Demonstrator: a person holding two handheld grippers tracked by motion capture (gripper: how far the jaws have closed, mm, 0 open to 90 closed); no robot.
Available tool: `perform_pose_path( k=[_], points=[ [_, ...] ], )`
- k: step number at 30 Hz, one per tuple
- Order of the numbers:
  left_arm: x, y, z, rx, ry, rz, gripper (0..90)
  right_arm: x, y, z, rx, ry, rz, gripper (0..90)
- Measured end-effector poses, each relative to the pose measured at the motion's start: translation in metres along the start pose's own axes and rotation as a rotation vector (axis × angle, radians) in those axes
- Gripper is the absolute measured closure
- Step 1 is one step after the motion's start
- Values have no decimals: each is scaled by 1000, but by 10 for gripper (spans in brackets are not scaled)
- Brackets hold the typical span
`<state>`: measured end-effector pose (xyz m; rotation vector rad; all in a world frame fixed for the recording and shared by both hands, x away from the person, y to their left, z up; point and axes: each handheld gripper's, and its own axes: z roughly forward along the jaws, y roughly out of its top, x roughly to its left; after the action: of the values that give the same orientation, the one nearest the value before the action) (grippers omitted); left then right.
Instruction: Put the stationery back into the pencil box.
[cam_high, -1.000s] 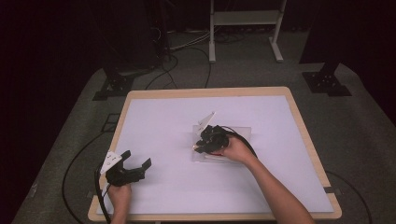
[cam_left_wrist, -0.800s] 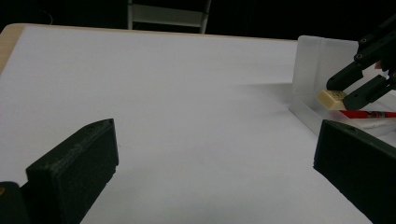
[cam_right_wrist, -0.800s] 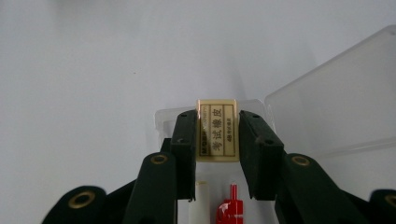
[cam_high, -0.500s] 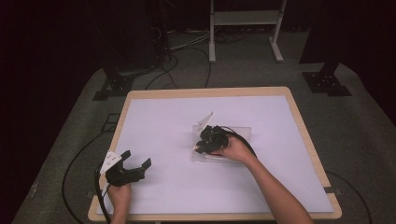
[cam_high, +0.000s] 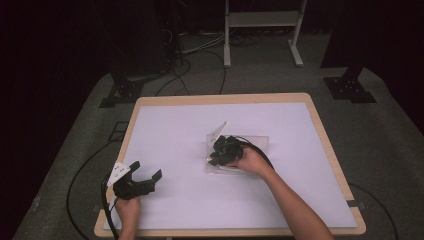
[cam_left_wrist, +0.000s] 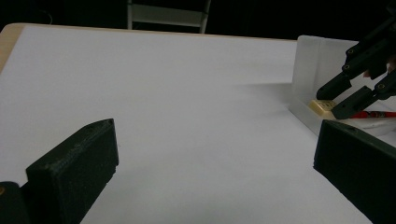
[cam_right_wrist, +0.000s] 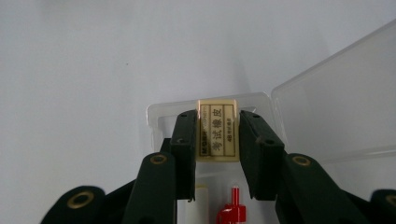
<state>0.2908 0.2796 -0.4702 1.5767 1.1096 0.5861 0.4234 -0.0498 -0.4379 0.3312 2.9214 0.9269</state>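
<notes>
The eraser (cam_right_wrist: 217, 136) sits inside the clear plastic case (cam_right_wrist: 327, 116) at its end wall, long axis running away from me, clamped across its short sides by my right gripper (cam_right_wrist: 217, 140); my left gripper (cam_high: 141, 176) idles, jaws apart, well off.

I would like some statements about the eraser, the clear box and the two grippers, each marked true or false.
1. The right gripper is shut on the eraser. True.
2. The eraser lies outside the clear box. False: it is inside it, at one end.
3. The box lid is open. True.
4. The left gripper holds a red pen. False: its jaws are open with nothing between them; a red item lies in the box.
</notes>
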Motion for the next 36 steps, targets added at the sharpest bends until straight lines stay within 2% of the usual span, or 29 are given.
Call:
perform_pose_path(
  k=[9, 15, 22, 27, 36],
  points=[
    [0, 0, 0, 0, 1, -1, 0, -1, -2, 1, 9, 4, 2, 666],
    [0, 0, 0, 1, 2, 0, 0, -3, -4, -5, -16, 6, 22, 602],
    [-2, 0, 2, 11, 11, 11, 0, -1, -8, -18, -44, -3, 31, 551],
    [-3, 0, 2, 14, 18, 18, 0, 1, -13, -34, -63, -15, 33, 520],
    [-3, 0, 3, 16, 23, 19, 0, 1, -23, -55, -103, -10, 47, 467]
  ],
)
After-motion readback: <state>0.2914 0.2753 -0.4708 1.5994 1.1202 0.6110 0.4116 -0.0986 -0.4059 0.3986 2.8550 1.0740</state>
